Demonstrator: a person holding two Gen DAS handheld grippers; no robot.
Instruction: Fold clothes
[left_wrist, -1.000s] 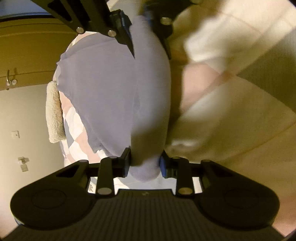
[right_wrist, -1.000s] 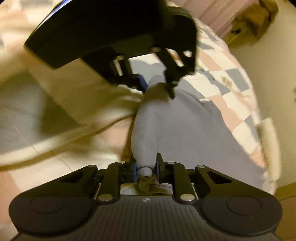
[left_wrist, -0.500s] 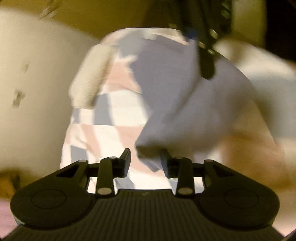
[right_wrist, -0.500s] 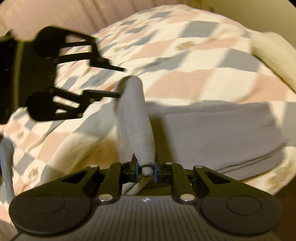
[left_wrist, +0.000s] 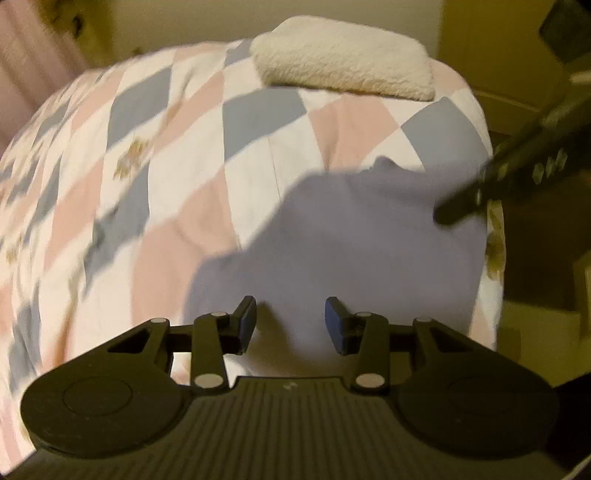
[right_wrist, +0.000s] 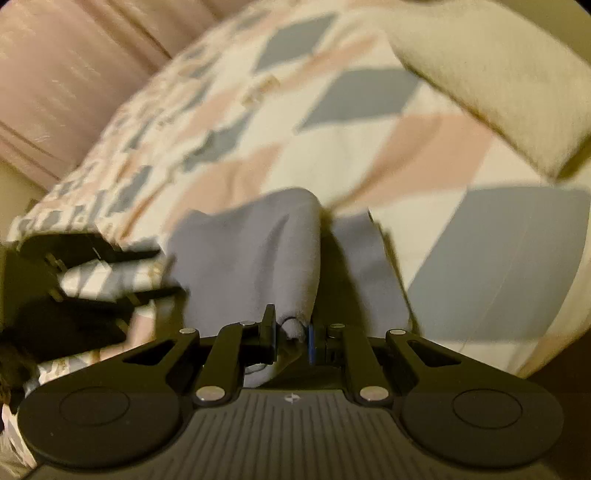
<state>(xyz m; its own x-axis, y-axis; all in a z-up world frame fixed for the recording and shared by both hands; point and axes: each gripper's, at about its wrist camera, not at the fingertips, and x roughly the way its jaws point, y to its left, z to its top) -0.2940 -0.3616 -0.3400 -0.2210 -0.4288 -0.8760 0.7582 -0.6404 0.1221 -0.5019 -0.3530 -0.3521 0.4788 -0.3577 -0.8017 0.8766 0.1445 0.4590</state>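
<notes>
Left wrist view is showing the left gripper (left_wrist: 290, 325) hovering with fingers spread and empty over the grey garment (left_wrist: 351, 240), which is lying on the checked quilt (left_wrist: 192, 155) toward the bed's 3 o'clock edge, a fleecy pillow (left_wrist: 343, 62) sitting at 12 o'clock. Right gripper (right_wrist: 291, 338) is pinching a bunched fold of it (right_wrist: 255, 254). Being soft, light and limp, it is likely sagging wherever unsupported, so gripping at corners or hem edges looks best.

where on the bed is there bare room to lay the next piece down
The widest bare patch is the checked quilt left of the grey garment, running up toward the pink curtain. A narrower strip lies between the garment and the fleecy cream pillow. It is crowded at the near edge, where the left gripper and right gripper work the garment.
</notes>
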